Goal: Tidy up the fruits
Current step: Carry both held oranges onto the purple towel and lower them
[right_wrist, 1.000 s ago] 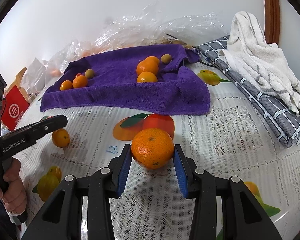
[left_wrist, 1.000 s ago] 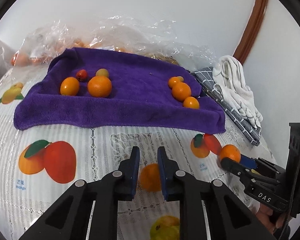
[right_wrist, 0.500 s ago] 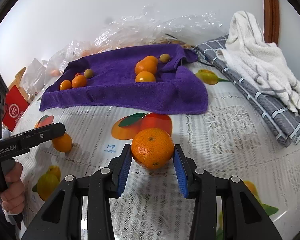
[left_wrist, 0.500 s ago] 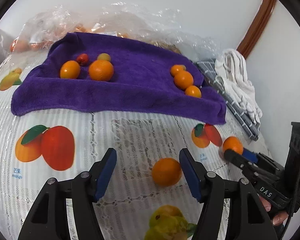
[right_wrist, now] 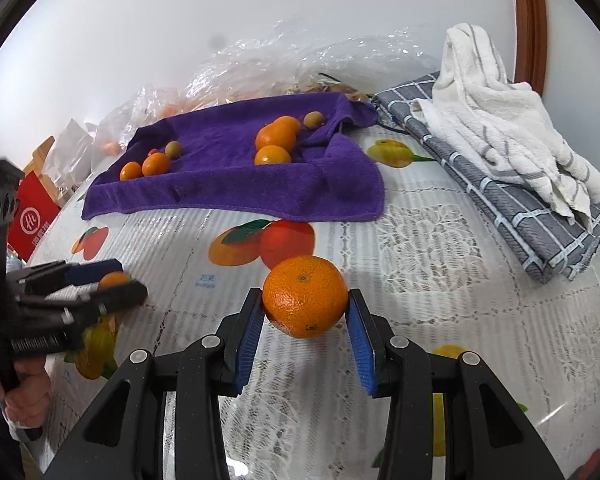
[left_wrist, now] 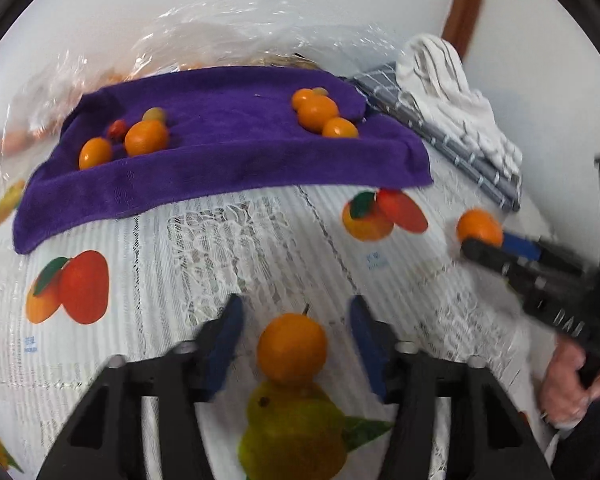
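A small orange (left_wrist: pixel 292 350) lies on the fruit-printed tablecloth between the blue pads of my left gripper (left_wrist: pixel 295 305). Its jaws are closing, and a gap still shows on each side of the fruit. My right gripper (right_wrist: pixel 305 294) is shut on a large orange (right_wrist: pixel 305 308), held just above the cloth. A purple towel (left_wrist: pixel 228 160) lies behind, with a group of small fruits at its left (left_wrist: pixel 146 138) and oranges at its right (left_wrist: pixel 318 112). The right wrist view shows the left gripper (right_wrist: pixel 114 282) low at the left.
Crumpled clear plastic bags (right_wrist: pixel 300 64) lie behind the towel against the wall. A folded grey checked cloth (right_wrist: pixel 532 216) with a white towel (right_wrist: pixel 496 112) on it sits at the right. A red box (right_wrist: pixel 32 216) stands at the far left. A hand (left_wrist: pixel 568 376) grips the right tool.
My left gripper went from shut to wide open, moved over the small orange, and its jaws have now narrowed around it. The right gripper keeps its orange and has shifted slightly.
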Action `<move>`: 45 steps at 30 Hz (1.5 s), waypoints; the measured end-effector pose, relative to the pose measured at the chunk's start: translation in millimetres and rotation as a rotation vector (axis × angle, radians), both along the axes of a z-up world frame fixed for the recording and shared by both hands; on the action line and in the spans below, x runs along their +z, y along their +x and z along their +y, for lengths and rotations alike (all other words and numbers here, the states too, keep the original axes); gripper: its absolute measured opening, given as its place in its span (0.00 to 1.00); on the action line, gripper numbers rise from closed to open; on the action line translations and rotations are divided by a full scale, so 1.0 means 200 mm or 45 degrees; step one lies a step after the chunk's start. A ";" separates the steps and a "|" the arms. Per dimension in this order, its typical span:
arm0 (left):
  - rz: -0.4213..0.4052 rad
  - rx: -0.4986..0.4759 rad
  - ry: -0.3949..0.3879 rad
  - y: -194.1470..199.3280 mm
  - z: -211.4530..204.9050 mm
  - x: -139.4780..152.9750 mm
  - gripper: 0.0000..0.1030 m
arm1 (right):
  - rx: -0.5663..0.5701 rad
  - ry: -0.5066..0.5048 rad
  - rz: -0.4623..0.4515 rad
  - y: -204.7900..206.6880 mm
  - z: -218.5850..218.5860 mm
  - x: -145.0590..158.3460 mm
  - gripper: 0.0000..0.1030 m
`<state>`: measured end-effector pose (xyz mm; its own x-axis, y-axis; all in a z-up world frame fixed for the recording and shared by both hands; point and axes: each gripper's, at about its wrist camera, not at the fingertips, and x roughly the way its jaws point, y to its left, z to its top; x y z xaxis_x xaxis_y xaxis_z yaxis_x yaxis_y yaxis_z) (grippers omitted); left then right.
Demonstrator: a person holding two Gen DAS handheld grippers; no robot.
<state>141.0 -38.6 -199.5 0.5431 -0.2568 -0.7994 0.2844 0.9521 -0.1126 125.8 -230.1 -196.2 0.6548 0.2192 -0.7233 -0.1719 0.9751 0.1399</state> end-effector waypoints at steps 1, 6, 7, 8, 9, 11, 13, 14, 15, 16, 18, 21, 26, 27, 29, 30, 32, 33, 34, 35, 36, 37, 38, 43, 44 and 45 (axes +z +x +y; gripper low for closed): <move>-0.002 -0.002 0.027 -0.01 0.00 0.00 0.28 | -0.002 0.001 -0.003 0.00 0.00 0.01 0.40; 0.037 0.035 -0.058 -0.05 0.10 0.02 0.28 | -0.005 0.005 -0.018 -0.01 -0.01 0.04 0.40; 0.036 0.060 -0.069 -0.05 0.12 0.03 0.28 | -0.002 0.004 -0.022 -0.01 -0.01 0.05 0.40; 0.026 0.086 -0.071 -0.05 0.15 0.04 0.28 | 0.000 0.005 -0.025 0.00 0.00 0.06 0.40; 0.017 0.104 -0.069 -0.05 0.17 0.06 0.28 | 0.003 0.006 -0.028 0.00 0.01 0.07 0.40; -0.004 0.135 -0.081 -0.05 0.22 0.10 0.28 | 0.010 0.004 -0.033 0.01 0.03 0.10 0.40; -0.023 0.168 -0.106 -0.04 0.27 0.16 0.28 | 0.019 0.002 -0.045 0.03 0.05 0.14 0.40; -0.033 0.186 -0.111 -0.03 0.30 0.19 0.28 | 0.025 0.002 -0.054 0.04 0.06 0.16 0.40; -0.044 0.206 -0.114 -0.02 0.32 0.22 0.28 | 0.029 0.002 -0.062 0.05 0.08 0.19 0.40; -0.055 0.226 -0.115 -0.01 0.35 0.26 0.28 | 0.031 0.002 -0.068 0.06 0.09 0.21 0.40; -0.080 0.253 -0.131 0.02 0.41 0.32 0.28 | 0.037 -0.002 -0.089 0.09 0.12 0.27 0.40; -0.114 0.286 -0.150 0.06 0.47 0.41 0.28 | 0.040 -0.010 -0.111 0.14 0.16 0.34 0.40; -0.151 0.326 -0.157 0.15 0.55 0.51 0.28 | 0.049 -0.013 -0.128 0.26 0.22 0.43 0.40; -0.158 0.336 -0.157 0.18 0.56 0.53 0.28 | 0.048 -0.018 -0.131 0.28 0.23 0.44 0.40; -0.164 0.347 -0.153 0.22 0.58 0.55 0.28 | 0.041 -0.024 -0.133 0.33 0.23 0.45 0.40; -0.169 0.351 -0.152 0.24 0.59 0.56 0.28 | 0.037 -0.025 -0.131 0.36 0.23 0.45 0.40; -0.176 0.356 -0.154 0.28 0.60 0.58 0.28 | 0.027 -0.029 -0.125 0.41 0.23 0.45 0.40; -0.176 0.358 -0.156 0.30 0.60 0.59 0.28 | 0.023 -0.033 -0.125 0.43 0.23 0.45 0.40; -0.175 0.356 -0.162 0.32 0.60 0.59 0.28 | 0.020 -0.038 -0.123 0.45 0.23 0.45 0.40; -0.172 0.354 -0.170 0.35 0.60 0.59 0.28 | 0.014 -0.046 -0.120 0.47 0.23 0.45 0.40; -0.170 0.354 -0.174 0.36 0.60 0.59 0.28 | 0.007 -0.052 -0.117 0.50 0.23 0.44 0.40; -0.170 0.353 -0.175 0.38 0.60 0.59 0.28 | 0.002 -0.054 -0.112 0.52 0.22 0.43 0.40; -0.171 0.354 -0.172 0.40 0.60 0.59 0.28 | -0.004 -0.053 -0.104 0.54 0.21 0.42 0.40; -0.164 0.358 -0.168 0.50 0.60 0.58 0.28 | -0.026 -0.056 -0.084 0.64 0.18 0.38 0.40; -0.163 0.359 -0.166 0.51 0.61 0.57 0.28 | -0.028 -0.058 -0.079 0.66 0.17 0.37 0.40; -0.161 0.365 -0.163 0.53 0.61 0.56 0.28 | -0.030 -0.059 -0.074 0.67 0.17 0.36 0.40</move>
